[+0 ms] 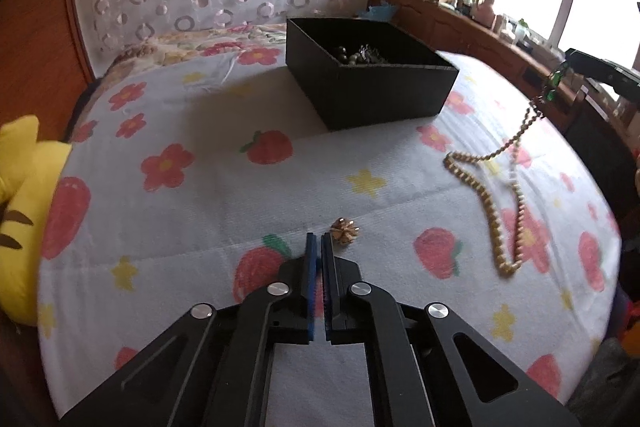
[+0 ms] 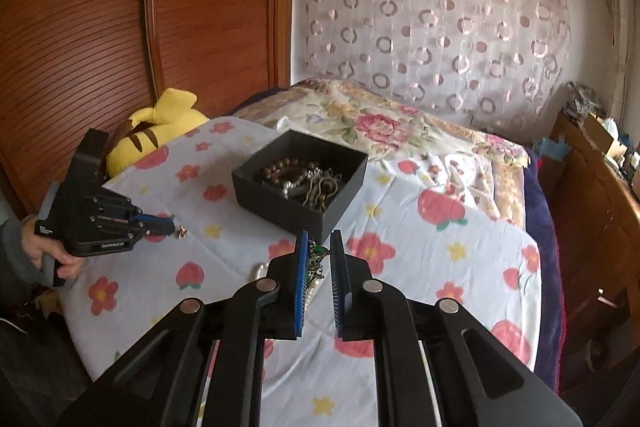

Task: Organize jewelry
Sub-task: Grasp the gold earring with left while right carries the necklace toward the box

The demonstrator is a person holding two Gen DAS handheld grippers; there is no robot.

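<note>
The necklace is mostly hidden between the right gripper's pads; contact cannot be confirmed. The box wall conceals most of its contents. The small ornament is possibly a brooch; detail is too fine.

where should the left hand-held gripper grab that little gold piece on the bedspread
Grip the small gold ornament across its middle, coming straight down from above. It lies low and flat on the soft bedspread, so a sideways approach would likely just push it. The left hand-held gripper sits closed just beside it; open the fingers first, then straddle it.
</note>
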